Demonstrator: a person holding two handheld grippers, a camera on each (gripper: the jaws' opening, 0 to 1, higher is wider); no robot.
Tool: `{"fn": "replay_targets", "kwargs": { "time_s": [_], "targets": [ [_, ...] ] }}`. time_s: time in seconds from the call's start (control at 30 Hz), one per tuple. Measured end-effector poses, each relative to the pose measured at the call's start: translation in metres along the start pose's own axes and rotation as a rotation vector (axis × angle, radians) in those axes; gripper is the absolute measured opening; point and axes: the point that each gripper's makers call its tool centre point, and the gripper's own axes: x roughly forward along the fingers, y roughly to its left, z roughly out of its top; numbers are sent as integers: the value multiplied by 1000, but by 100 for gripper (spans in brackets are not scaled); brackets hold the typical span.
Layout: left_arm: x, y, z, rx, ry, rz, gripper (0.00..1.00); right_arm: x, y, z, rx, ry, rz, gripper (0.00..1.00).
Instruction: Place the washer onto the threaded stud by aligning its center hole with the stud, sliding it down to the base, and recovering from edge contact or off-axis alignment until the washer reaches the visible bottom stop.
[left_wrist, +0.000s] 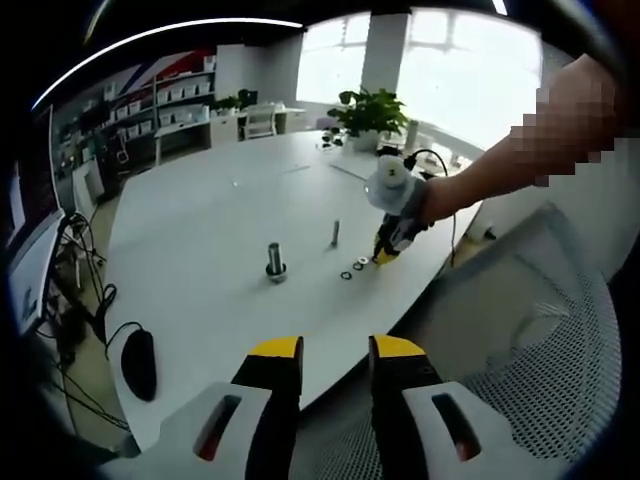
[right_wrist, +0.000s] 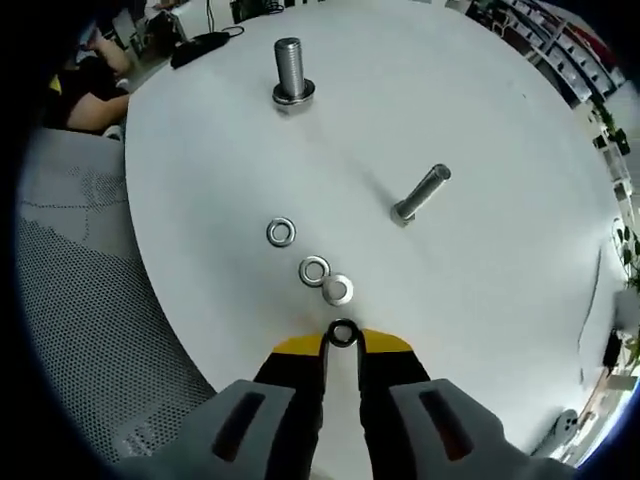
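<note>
Four washers on the counter (right_wrist: 500, 300) in my right gripper view: three loose ones, washer A (right_wrist: 281, 233), washer B (right_wrist: 314, 270) and washer C (right_wrist: 337, 290), lie in a short diagonal line, B and C touching or nearly so. The fourth, a dark washer (right_wrist: 342, 333), sits right at my right gripper (right_wrist: 342, 343) tips. Jaws are nearly closed with the ring pinched between the yellow tips, so I read it as gripped, flat or close to flat against the counter surface.

Two studs ahead: a thick threaded stud (right_wrist: 289, 70) standing on a wide base collar at the far side, and a thinner stud (right_wrist: 421, 193) off to the right, nearer the washers. Both look upright; the lean on the thin one is likely lens distortion. Neither carries a washer on its shank yet.

My left gripper (left_wrist: 335, 350) hangs back off the counter edge, jaws apart, holding nothing. From there I see my right gripper (left_wrist: 388, 245) low at the washer cluster (left_wrist: 352, 268), with both studs beyond it.

Step in hand, as I judge it: pick just made, transfer not begun. Next move: lift clear of washer C, carry to a stud, level the ring, centre the hole over the tip, lower it. With such an edge pinch, expect tilt and thread catch; wiggle to recover.
</note>
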Motion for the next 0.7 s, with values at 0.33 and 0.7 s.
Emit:
{"fn": "replay_targets", "kwargs": {
  "time_s": [0.33,0.7],
  "targets": [
    [3,1,-1,3,4,1,24,-4,-5,6,12,12,13,14],
    [2,-1,1,9,1,0,24,-25,-26,35,14,-58,-12,14]
  ]
}}
